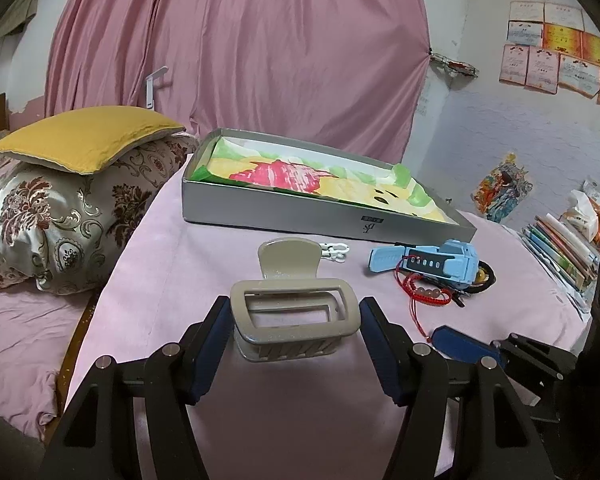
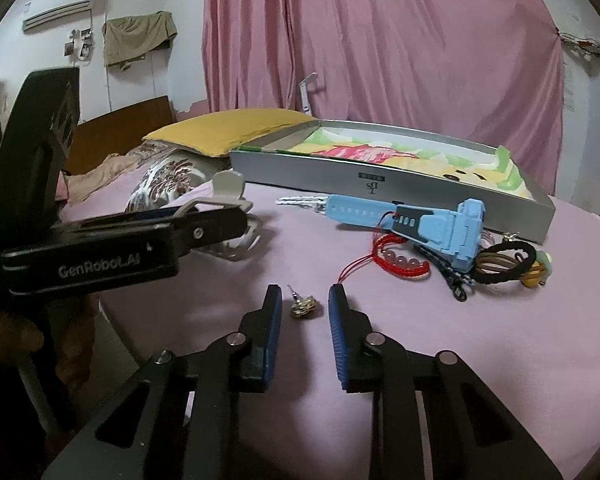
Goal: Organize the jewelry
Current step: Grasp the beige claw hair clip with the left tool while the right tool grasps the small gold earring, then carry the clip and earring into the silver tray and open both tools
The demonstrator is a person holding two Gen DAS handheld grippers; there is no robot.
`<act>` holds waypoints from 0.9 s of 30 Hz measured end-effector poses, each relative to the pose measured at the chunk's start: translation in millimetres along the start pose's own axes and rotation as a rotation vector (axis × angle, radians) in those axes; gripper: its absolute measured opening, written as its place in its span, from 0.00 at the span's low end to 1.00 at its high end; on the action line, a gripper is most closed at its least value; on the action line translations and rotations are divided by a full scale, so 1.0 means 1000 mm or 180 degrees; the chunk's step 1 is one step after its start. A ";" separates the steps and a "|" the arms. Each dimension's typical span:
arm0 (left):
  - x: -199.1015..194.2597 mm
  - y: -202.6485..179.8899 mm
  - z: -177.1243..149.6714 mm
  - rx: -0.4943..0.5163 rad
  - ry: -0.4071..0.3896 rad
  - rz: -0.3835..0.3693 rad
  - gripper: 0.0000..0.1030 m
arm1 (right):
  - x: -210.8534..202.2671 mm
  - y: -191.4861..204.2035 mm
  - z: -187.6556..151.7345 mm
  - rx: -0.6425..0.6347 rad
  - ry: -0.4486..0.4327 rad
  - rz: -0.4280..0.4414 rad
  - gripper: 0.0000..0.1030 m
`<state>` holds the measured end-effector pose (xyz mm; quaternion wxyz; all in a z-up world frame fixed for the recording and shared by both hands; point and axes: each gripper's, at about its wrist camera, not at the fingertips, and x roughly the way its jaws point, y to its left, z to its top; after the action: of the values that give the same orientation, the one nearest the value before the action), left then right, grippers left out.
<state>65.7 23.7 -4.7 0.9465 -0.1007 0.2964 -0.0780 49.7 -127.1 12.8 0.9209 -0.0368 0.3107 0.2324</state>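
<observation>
A beige hair claw clip (image 1: 294, 312) lies on the pink table between the pads of my left gripper (image 1: 295, 310); the jaws stand open around it with narrow gaps on both sides. In the right wrist view my right gripper (image 2: 305, 294) is open around a small gold earring (image 2: 304, 306) on the cloth, not touching it. A blue watch (image 1: 432, 262) lies by a red bead bracelet (image 1: 426, 294) and black hair ties (image 2: 504, 260). A small white clip (image 1: 334, 250) lies before the grey box (image 1: 324, 220), lined with a colourful cloth.
The left gripper's body (image 2: 100, 248) reaches across the left of the right wrist view. A bed with a yellow cushion (image 1: 88, 136) and patterned pillow lies left of the table. Books and a tissue pack (image 1: 572, 240) sit at the right edge. A pink curtain hangs behind.
</observation>
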 end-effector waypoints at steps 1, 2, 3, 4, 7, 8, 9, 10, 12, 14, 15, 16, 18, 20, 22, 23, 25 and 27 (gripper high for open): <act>0.000 0.001 0.000 0.0000 0.0000 -0.0005 0.58 | -0.001 0.001 -0.001 -0.0011 -0.0002 -0.0002 0.19; 0.001 0.000 0.001 0.0002 0.0008 0.0002 0.58 | -0.001 0.002 -0.001 -0.0016 0.0002 0.0006 0.16; 0.001 -0.001 0.001 0.0007 0.0013 0.0012 0.58 | -0.001 0.001 -0.001 -0.0013 0.0007 0.0009 0.14; 0.000 0.000 0.001 0.0007 0.0009 0.0015 0.58 | -0.001 0.001 0.000 -0.0013 0.0014 -0.0002 0.12; 0.000 -0.001 0.001 0.0007 0.0020 0.0023 0.57 | -0.002 -0.003 0.000 0.0025 0.0015 0.0032 0.11; 0.000 -0.002 0.001 0.0016 0.0021 0.0029 0.57 | -0.003 -0.003 -0.001 0.0044 0.0002 0.0068 0.11; 0.000 -0.002 0.001 0.0029 0.0019 0.0036 0.57 | -0.003 -0.005 -0.001 0.0055 -0.0014 0.0091 0.11; 0.000 -0.002 0.001 0.0036 0.0017 0.0041 0.57 | -0.005 -0.005 -0.001 0.0059 -0.0040 0.0108 0.11; -0.002 -0.004 -0.001 0.0034 0.0010 0.0017 0.57 | -0.011 -0.006 -0.001 0.0046 -0.0135 0.0103 0.11; -0.003 -0.005 -0.002 0.0031 -0.0024 -0.0024 0.57 | -0.017 -0.009 -0.001 0.0058 -0.0242 0.0086 0.11; -0.005 -0.005 -0.004 0.0031 -0.0050 -0.0037 0.57 | -0.020 -0.010 0.000 0.0072 -0.0298 0.0081 0.11; -0.006 -0.006 -0.005 0.0033 -0.0092 -0.0046 0.57 | -0.024 -0.012 0.001 0.0082 -0.0358 0.0066 0.11; -0.010 -0.008 -0.007 0.0041 -0.0182 -0.0071 0.57 | -0.029 -0.015 0.003 0.0091 -0.0465 0.0039 0.11; -0.014 -0.012 -0.007 0.0056 -0.0318 -0.0119 0.57 | -0.035 -0.018 0.007 0.0086 -0.0581 -0.0008 0.11; -0.021 -0.018 -0.006 0.0096 -0.0482 -0.0126 0.57 | -0.040 -0.021 0.011 0.0080 -0.0678 -0.0047 0.11; -0.023 -0.020 -0.004 0.0113 -0.0554 -0.0124 0.57 | -0.042 -0.023 0.014 0.0078 -0.0731 -0.0064 0.11; -0.029 -0.025 0.002 0.0154 -0.0720 -0.0116 0.57 | -0.047 -0.027 0.023 0.0059 -0.0831 -0.0114 0.11; -0.032 -0.029 0.008 0.0194 -0.0852 -0.0104 0.57 | -0.050 -0.033 0.032 0.0056 -0.0902 -0.0139 0.11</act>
<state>41.6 3.7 26.6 0.9788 -0.0862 0.1633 -0.0883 47.7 -169.4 65.5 0.9607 -0.0023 0.1788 0.2124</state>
